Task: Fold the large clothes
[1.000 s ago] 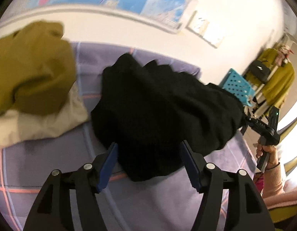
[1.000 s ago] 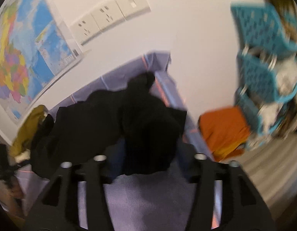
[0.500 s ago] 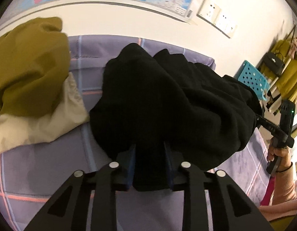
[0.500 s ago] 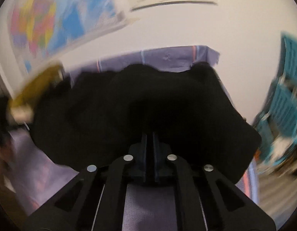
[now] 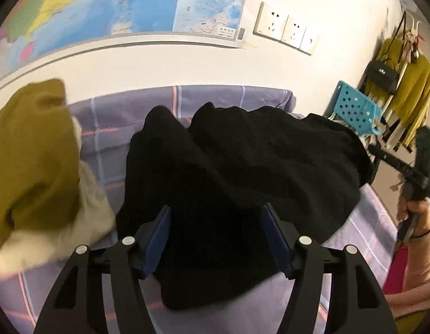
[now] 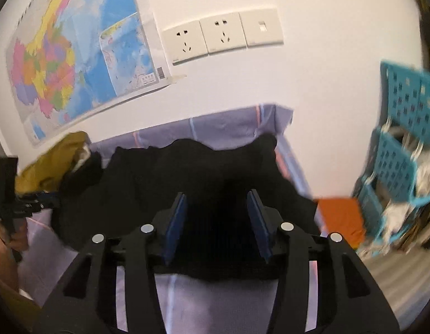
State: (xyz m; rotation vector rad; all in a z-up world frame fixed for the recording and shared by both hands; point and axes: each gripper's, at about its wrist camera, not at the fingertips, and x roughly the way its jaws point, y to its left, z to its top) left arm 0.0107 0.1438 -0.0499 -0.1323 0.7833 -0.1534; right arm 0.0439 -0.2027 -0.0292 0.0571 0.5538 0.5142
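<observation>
Lying bunched on the purple bed point(image 5: 220, 97), a black garment point(image 5: 242, 161) between two spread grippers.
Left gripper point(image 5: 217, 236) and right gripper point(image 6: 219, 222) both gape, fingers straddling the cloth's near hem; mustard top point(image 5: 31, 150) at 9 o'clock.
</observation>
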